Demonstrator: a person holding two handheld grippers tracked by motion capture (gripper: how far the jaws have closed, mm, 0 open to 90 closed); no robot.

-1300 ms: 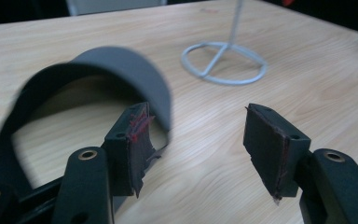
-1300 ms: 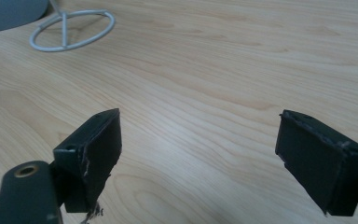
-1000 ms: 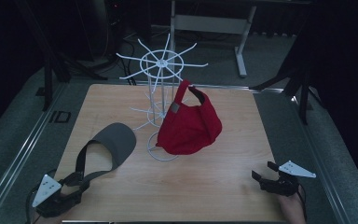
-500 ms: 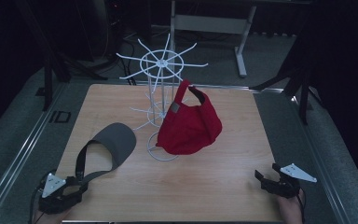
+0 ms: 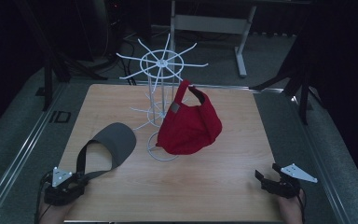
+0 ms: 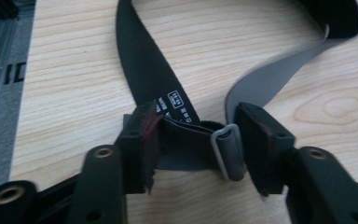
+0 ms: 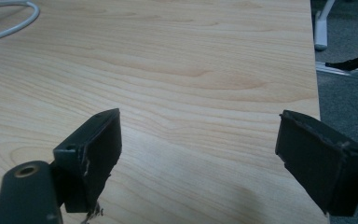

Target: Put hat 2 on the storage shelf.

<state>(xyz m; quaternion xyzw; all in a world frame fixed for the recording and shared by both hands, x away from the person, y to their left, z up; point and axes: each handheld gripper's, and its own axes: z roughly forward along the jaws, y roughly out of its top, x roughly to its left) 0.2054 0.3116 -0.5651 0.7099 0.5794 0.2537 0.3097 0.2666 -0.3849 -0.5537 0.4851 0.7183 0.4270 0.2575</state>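
Note:
A grey visor [image 5: 116, 142] lies flat on the wooden table [image 5: 205, 186], its dark strap [image 5: 86, 156] looped toward the near left corner. My left gripper [image 5: 77, 179] sits at the loop's near end. In the left gripper view the strap [image 6: 144, 70] and its grey buckle [image 6: 228, 149] span the gap of the left gripper [image 6: 196, 135]; the jaws have just been closing and both pads touch the strap. A red cap [image 5: 189, 123] hangs on the white wire rack [image 5: 161, 63]. My right gripper [image 5: 266, 176] rests open at the near right, and the right gripper [image 7: 198, 140] holds nothing.
The rack's round wire base [image 5: 161, 156] stands mid-table between visor and cap. A metal rail [image 5: 23, 149] runs along the table's left side. Bare wood lies between the two grippers along the near edge. Dark stands and a desk frame stand behind the table.
My left gripper has slid a little toward the visor's strap and lowered, and its jaws have narrowed around the strap's near end. The right gripper has stayed put.

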